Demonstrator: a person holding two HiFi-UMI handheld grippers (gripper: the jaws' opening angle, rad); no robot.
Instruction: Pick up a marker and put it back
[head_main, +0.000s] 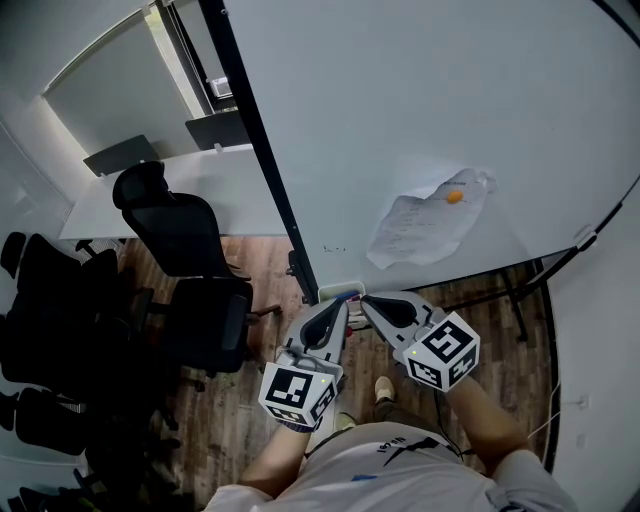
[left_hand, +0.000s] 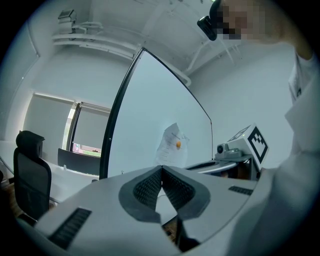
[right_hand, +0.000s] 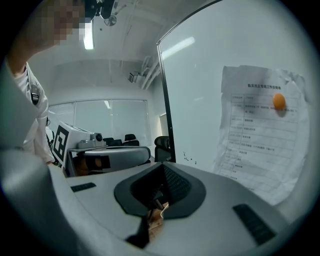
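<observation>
White took up most of what I saw: the whiteboard (head_main: 400, 120) in its dark frame. At its lower edge, near the frame's post, sat a small pale tray (head_main: 328, 293). The only thing I could make out in the tray was the marker (head_main: 351, 296), a short purplish streak lying along it. Whether more lay beside it I could not tell, as the tips of both claws crowded that spot from below the whiteboard.

My left claw (left_hand: 161, 169) was closed, its ribbed pads meeting at the tips with nothing between them. My right claw (right_hand: 163, 165) was closed at the tips too, and held nothing I could name. Through the gap lower down behind its pads showed a thin dark shape and a patch of brown, too small and dim to identify. Both claws pointed at the whiteboard's bottom edge, side by side, just short of the tray.

Higher on the whiteboard hung a creased sheet of paper (head_main: 420, 230), pinned by an orange magnet (head_main: 455, 197). Its print was too fine to read. To the left of the whiteboard stood black office chairs (head_main: 185, 235) on a wood floor (head_main: 240, 420), the farthest ones lost in shadow.
</observation>
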